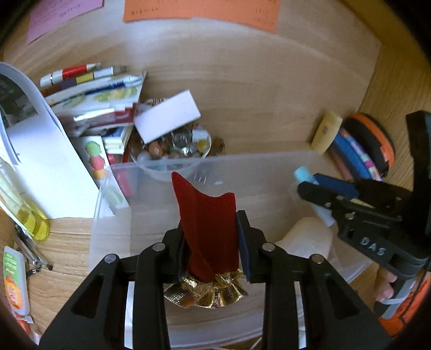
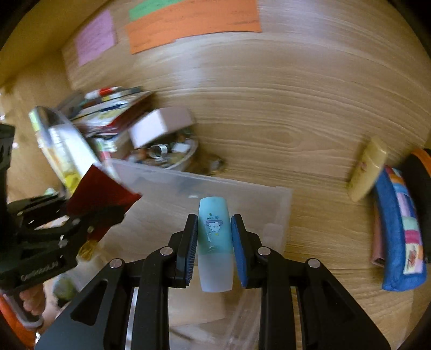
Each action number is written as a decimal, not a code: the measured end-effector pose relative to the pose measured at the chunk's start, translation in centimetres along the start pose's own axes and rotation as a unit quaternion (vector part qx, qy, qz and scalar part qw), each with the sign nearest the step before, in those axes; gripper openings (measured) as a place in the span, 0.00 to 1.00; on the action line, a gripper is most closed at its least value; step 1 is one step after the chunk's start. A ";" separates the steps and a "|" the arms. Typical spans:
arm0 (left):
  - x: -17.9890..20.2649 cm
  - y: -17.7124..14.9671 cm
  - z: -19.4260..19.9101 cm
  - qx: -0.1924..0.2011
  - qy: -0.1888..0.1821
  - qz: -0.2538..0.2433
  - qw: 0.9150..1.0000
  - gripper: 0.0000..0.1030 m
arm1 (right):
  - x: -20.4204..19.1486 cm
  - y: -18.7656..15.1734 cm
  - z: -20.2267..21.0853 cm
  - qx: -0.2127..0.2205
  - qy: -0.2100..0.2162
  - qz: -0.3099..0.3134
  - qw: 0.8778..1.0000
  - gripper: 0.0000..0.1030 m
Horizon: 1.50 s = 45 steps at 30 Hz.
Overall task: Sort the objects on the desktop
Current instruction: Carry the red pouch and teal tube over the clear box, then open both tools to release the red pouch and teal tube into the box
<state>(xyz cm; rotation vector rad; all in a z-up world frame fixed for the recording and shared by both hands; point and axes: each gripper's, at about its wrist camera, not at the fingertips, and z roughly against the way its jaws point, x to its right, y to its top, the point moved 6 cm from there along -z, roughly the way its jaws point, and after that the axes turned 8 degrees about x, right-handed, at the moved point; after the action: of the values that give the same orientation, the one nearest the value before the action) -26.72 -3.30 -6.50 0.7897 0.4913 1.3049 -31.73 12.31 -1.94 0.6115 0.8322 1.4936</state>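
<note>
The left gripper has its jaws drawn in against a red pouch with a gold foil end; the red end points away from the camera, the gold end sits nearest the lens. The right gripper is closed on a small blue bottle (pale cap end toward the camera), both pads pressing its sides. Each held item hangs over a clear plastic bin standing on the wooden desk.

The left wrist view shows the right gripper from the side, with only the blue tip of the bottle visible past its fingers; it also shows a bowl of small trinkets just behind the bin wall, a white box tilted on that bowl, and a pile of books and packets to the left. The right wrist view shows the printed picture on the bottle, which the left view hides; it also shows more of the patchwork case and the cream tube beside it. Orange paper lies at the far edge of the desk in both views.
</note>
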 end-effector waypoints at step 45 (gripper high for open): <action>-2.6 0.5 5.5 0.053 0.095 -0.009 0.994 0.88 | -2.6 0.6 2.8 0.065 -0.039 0.058 0.995 0.85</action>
<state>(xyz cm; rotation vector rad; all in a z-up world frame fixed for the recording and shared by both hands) -23.63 -7.06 -2.81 0.7493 0.7224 1.3524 -29.65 10.14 0.48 0.8227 0.8503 1.5168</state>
